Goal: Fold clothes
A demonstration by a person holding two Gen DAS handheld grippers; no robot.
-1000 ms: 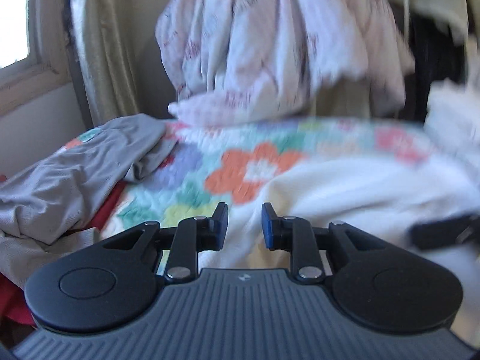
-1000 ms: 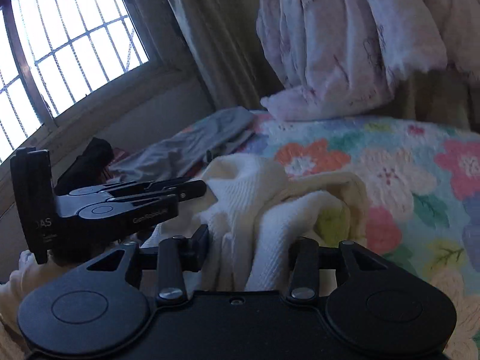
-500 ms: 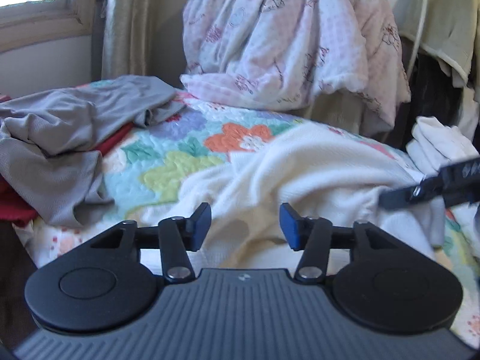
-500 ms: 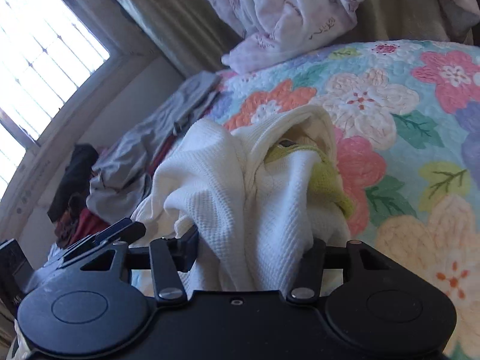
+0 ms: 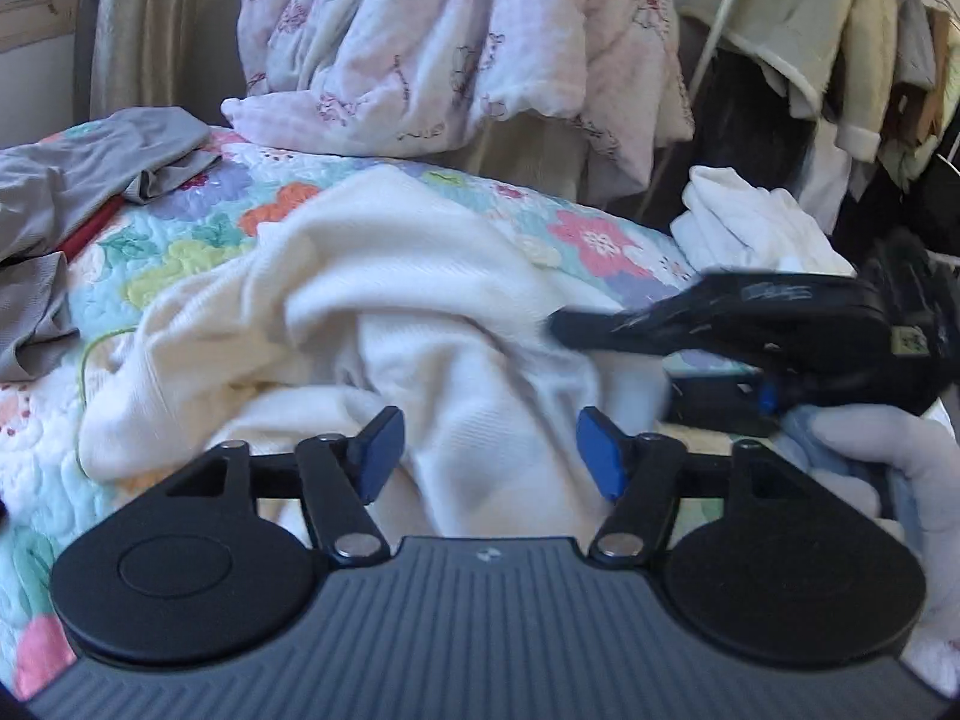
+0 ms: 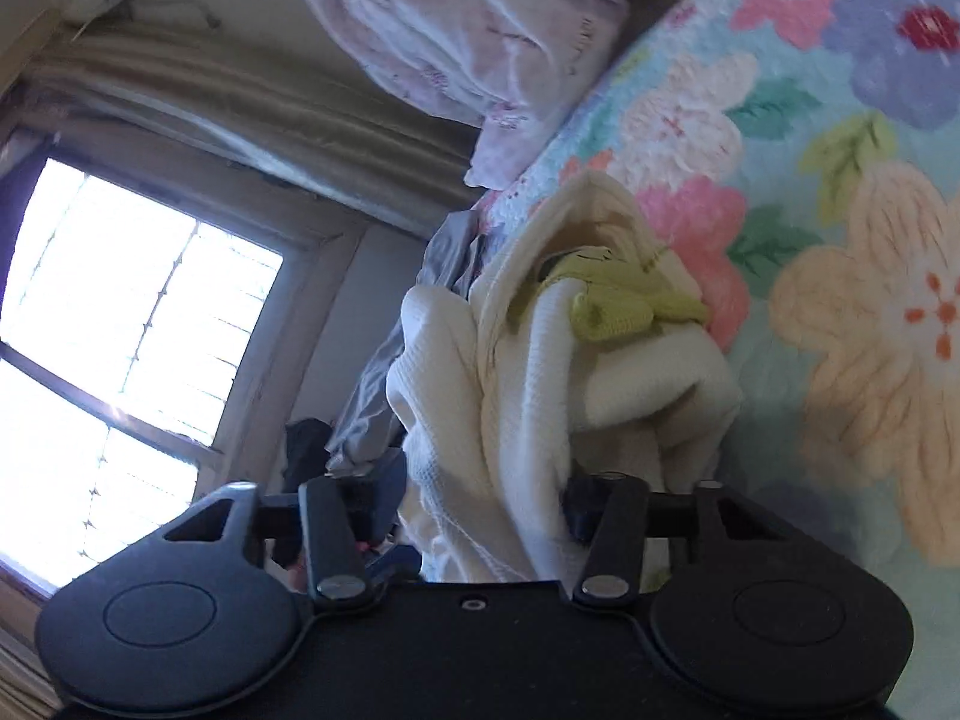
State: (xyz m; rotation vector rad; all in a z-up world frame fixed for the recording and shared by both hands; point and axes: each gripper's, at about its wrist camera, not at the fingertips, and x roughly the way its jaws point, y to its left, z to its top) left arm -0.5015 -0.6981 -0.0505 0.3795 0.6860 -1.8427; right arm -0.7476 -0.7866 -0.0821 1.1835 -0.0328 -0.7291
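Note:
A cream knit garment (image 5: 384, 288) lies crumpled on the floral quilt (image 5: 198, 228). My left gripper (image 5: 489, 459) hovers just over its near folds. The jaws are opening, and the blue pads (image 5: 381, 456) touch nothing. At the right of the left wrist view, my right gripper (image 5: 720, 324) shows blurred, held by a gloved hand (image 5: 888, 456). In the right wrist view, my right gripper (image 6: 480, 510) is closing on a thick bunch of the cream garment (image 6: 528, 396). The cloth fills the gap between its fingers. Yellow-green trim (image 6: 618, 306) shows inside the bunch.
A grey garment (image 5: 90, 180) lies on the quilt's left side over red cloth. A pink-white blanket heap (image 5: 450, 42) sits behind. A white clothes pile (image 5: 750, 222) and hanging clothes (image 5: 840, 30) stand at the right. A bright window (image 6: 120, 330) and curtain are at the left.
My left gripper's jaws have spread wider as it swung right over the cream garment. The right gripper has rolled sideways, and its jaws have narrowed on the cloth bunch.

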